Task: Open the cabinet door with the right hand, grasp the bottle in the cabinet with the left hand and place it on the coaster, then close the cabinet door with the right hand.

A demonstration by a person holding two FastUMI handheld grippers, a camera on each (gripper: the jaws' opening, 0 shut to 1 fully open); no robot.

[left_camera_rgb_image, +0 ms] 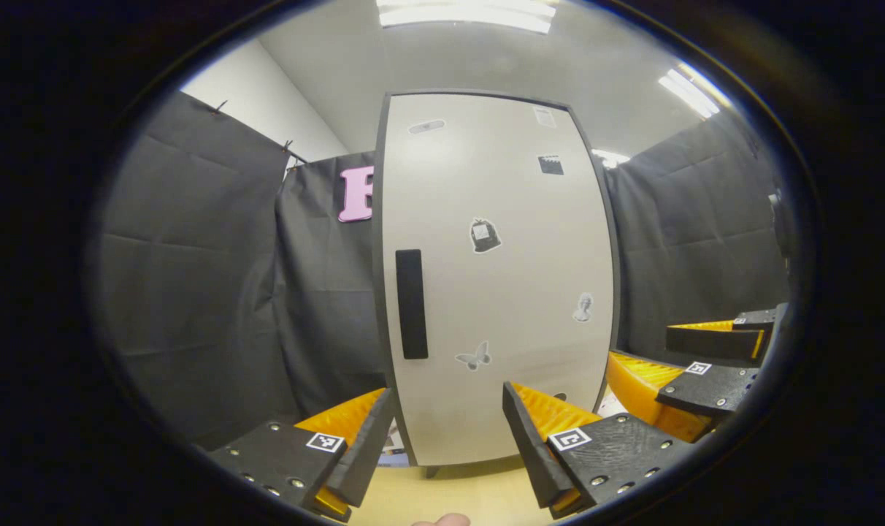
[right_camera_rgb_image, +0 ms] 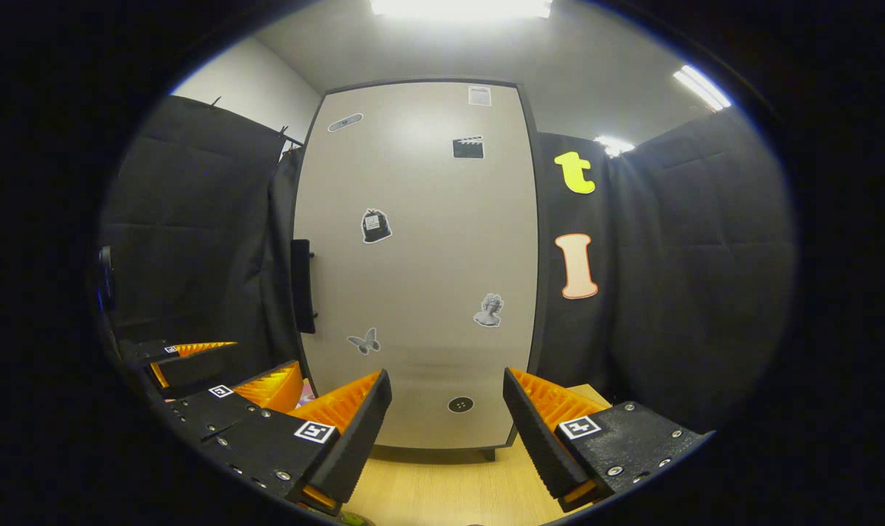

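A tall pale cabinet [left_camera_rgb_image: 501, 277] stands straight ahead with its door closed, hiding the inside. Small stickers dot the door. A black vertical handle [left_camera_rgb_image: 411, 303] sits near the door's left edge, and in the right gripper view the handle [right_camera_rgb_image: 302, 286] sticks out at that same edge. My left gripper [left_camera_rgb_image: 450, 438] is open and empty, a short way in front of the door's lower part. My right gripper [right_camera_rgb_image: 446, 431] is also open and empty, facing the door's bottom half. Each gripper appears beside the other: the right gripper [left_camera_rgb_image: 705, 365] and the left gripper [right_camera_rgb_image: 216, 380].
The cabinet rests on short feet on a light wooden table [left_camera_rgb_image: 450, 489], with a strip of the table [right_camera_rgb_image: 450, 482] between it and my grippers. Black cloth walls [left_camera_rgb_image: 194, 277] close in on both sides. A fingertip [left_camera_rgb_image: 442, 520] shows at the bottom edge.
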